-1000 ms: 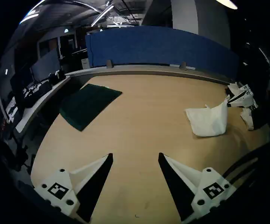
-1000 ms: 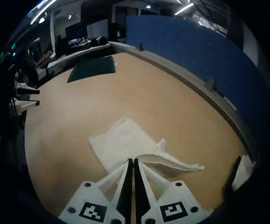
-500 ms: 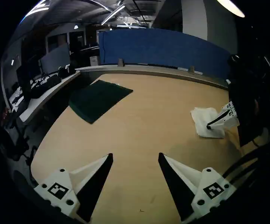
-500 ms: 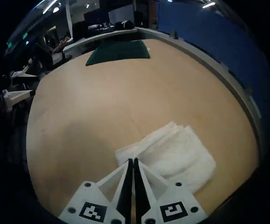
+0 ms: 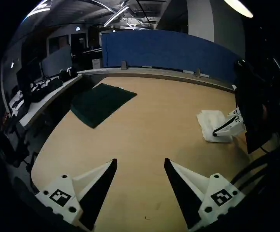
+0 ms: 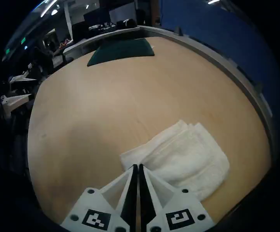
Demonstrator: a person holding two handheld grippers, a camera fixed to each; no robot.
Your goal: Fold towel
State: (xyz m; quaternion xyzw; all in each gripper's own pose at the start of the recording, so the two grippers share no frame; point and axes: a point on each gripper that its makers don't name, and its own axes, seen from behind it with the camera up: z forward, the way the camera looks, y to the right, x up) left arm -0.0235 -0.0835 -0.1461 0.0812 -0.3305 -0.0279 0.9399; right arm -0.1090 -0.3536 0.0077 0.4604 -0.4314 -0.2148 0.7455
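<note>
Dimly lit. Curved wooden table (image 5: 147,112), blue partition (image 5: 167,50) behind, green mat (image 5: 99,102) far left. My left gripper (image 5: 140,164) is spread over bare wood. Right gripper view: folded white towel (image 6: 182,158) close up, my right gripper (image 6: 136,167) pressed together at its near edge.

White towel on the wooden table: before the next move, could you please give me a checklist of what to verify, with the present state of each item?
1. White towel folded in layers and lying wholly on the table: ok.
2. Right gripper shut, with its tips at the towel's near edge: ok.
3. Cloth pinched between the right gripper's fingers: cannot tell.
4. Left gripper open and apart from the towel: ok.
5. Green cloth far from the towel, out of the way: ok.
</note>
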